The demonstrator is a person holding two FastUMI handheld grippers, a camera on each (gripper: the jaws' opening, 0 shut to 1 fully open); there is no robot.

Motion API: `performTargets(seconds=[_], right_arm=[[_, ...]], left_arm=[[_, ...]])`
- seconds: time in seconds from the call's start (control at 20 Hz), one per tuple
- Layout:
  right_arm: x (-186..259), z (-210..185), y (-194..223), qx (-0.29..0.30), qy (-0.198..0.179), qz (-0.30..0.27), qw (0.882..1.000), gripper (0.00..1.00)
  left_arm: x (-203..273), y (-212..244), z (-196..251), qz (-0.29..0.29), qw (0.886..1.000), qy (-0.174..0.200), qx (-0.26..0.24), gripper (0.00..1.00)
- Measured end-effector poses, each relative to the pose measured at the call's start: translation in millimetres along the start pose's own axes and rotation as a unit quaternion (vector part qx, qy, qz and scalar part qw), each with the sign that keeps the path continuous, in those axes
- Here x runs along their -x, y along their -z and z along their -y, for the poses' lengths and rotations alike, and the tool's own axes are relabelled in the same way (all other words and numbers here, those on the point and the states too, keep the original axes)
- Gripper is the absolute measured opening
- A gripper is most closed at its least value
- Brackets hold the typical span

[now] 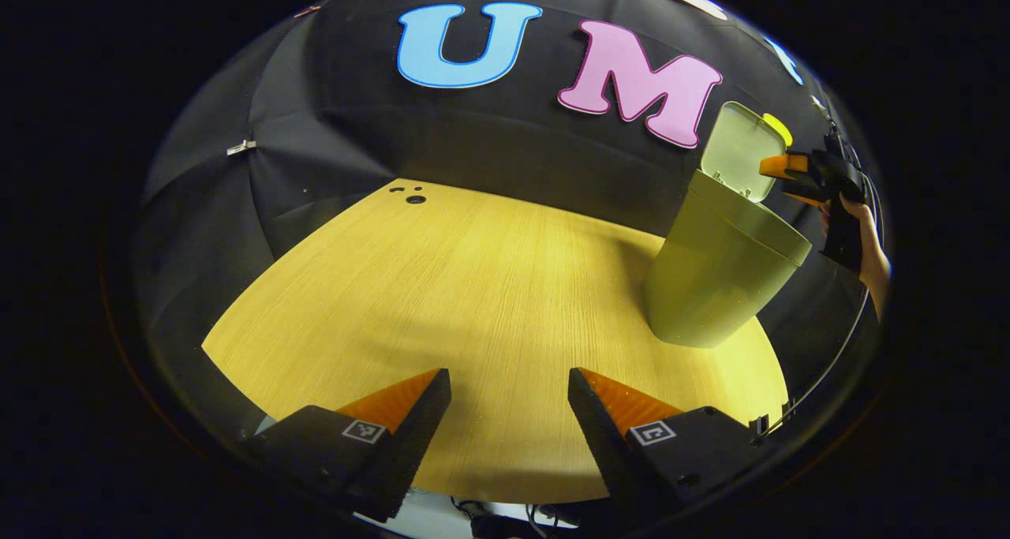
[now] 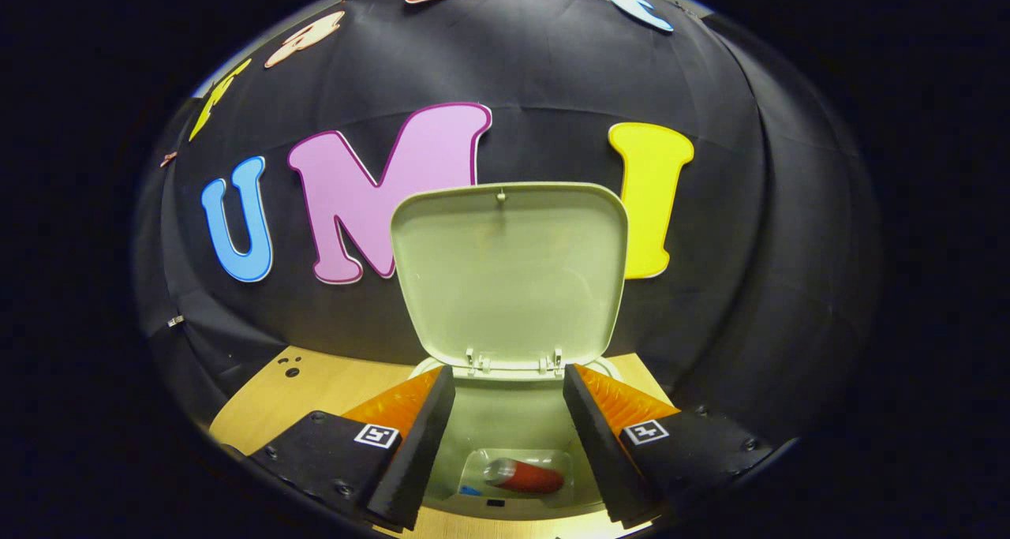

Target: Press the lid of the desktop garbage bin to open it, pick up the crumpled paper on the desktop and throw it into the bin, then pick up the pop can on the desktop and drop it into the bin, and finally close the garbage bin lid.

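Bin: I see the green garbage bin (image 1: 722, 278) standing upright on the desk (image 1: 473, 302), at the far right side in the left gripper view, near the black cloth wall (image 1: 355, 129).
Lid: the lid (image 2: 509, 275) is open and stands up almost vertical on its hinges at the back rim.
Pop can: a red pop can (image 2: 527, 476) lies on its side at the bottom inside the bin, as I see it in the right gripper view.
Paper: something small and blue is beside the can; I cannot tell what it is.
Right tongs: my right tongs (image 2: 505, 413) are held over the bin mouth, the fingers apart, nothing between them. In the left gripper view I see them (image 1: 781, 177) just by the lid, with the hand (image 1: 864, 239) holding them.
Left tongs: my left tongs (image 1: 509, 401) are over the bare desk, well apart from the bin, wide apart and holding nothing.
Desk: light wood, with small dark holes (image 1: 415, 199) near the far edge.
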State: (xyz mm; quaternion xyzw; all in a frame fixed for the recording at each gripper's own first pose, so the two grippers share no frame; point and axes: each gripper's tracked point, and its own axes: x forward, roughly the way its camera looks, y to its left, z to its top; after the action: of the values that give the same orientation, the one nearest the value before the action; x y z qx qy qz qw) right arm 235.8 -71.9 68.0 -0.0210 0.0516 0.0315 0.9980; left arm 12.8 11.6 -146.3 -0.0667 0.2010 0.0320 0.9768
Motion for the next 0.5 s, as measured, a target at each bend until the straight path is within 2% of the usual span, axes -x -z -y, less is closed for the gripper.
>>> performTargets(seconds=[0.25, 0.5], right_arm=[[8.3, -3.8, -56.2, 0.014, -0.001, 0.054, 0.998, 0.87], [14.0, -11.6, -120.7, 0.054, 0.002, 0.126, 0.991, 0.87]], left_arm=[[-0.5, 0.9, -7.5, -0.001, 1.0, -0.007, 0.002, 0.96], [-0.2, 1.2, -10.7, -0.001, 1.0, -0.017, 0.002, 0.96]])
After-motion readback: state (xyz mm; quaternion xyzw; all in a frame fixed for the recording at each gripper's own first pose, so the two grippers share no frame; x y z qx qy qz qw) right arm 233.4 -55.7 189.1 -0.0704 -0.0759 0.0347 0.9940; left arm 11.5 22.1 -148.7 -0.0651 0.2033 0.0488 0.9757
